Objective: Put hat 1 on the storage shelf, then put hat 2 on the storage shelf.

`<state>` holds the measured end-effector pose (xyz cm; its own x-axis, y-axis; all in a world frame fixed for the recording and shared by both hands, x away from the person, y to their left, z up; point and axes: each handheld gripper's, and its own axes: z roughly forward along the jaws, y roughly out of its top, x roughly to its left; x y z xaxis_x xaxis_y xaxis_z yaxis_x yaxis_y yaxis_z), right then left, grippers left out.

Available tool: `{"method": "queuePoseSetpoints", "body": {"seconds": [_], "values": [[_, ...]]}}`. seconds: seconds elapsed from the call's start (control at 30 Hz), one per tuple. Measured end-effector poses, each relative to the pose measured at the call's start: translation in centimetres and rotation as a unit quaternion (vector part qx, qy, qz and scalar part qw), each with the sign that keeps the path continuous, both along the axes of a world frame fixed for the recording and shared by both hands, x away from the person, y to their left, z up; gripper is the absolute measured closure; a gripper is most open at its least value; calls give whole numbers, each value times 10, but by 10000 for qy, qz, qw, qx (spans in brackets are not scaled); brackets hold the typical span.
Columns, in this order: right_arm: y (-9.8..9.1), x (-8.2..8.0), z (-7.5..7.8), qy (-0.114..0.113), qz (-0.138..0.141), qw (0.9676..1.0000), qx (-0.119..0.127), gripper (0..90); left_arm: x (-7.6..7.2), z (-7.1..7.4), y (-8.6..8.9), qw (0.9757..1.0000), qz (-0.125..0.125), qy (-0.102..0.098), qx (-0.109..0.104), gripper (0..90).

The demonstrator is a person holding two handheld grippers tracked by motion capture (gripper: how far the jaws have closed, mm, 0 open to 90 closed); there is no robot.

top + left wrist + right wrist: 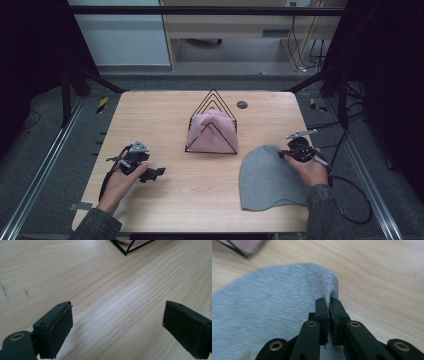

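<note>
- Pale wooden table [165, 200] under dim light, grey floor and black frame rails around it.
- At my right gripper [329, 305], the jaws are pinched together on the edge of a grey hat [269, 305]; the fabric rises in a fold just ahead of the pads and spreads flat to their left.
- From above, that right gripper [287, 152] sits at the upper right edge of the grey hat [267, 177], which lies flat near the table's front edge.
- My left gripper [117, 322] stands with its jaws wide apart, bare wood between them, nothing touching the pads.
- Ahead of those open jaws, well apart, a corner of a black wire rack [127, 250] shows.
- Seen from above, the left gripper [150, 172] rests low over the table, the rack [212, 122] beyond it with a pink hat [212, 132] draped inside.
</note>
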<state>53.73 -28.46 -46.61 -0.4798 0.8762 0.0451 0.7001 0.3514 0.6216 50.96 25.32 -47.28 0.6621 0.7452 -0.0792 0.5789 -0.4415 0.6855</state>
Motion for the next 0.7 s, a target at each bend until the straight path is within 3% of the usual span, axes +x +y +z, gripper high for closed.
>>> {"method": "queuePoseSetpoints", "body": {"seconds": [0.07,0.13,0.23,0.37,0.7], "values": [[6,-15,18,-344,218,9991,125,860,0,0,0,10000,3,11,-18,86],[10,-23,26,-490,322,9981,177,861,0,0,0,10000,-6,26,-30,86],[17,-35,38,-701,483,9961,246,860,-1,0,1,9997,-19,103,-208,86],[26,-49,53,-932,669,9928,351,861,0,0,3,9997,-44,107,-228,86],[55,-87,96,-1550,1228,9783,615,861,-1,1,-2,9991,-212,112,-350,86]]}}
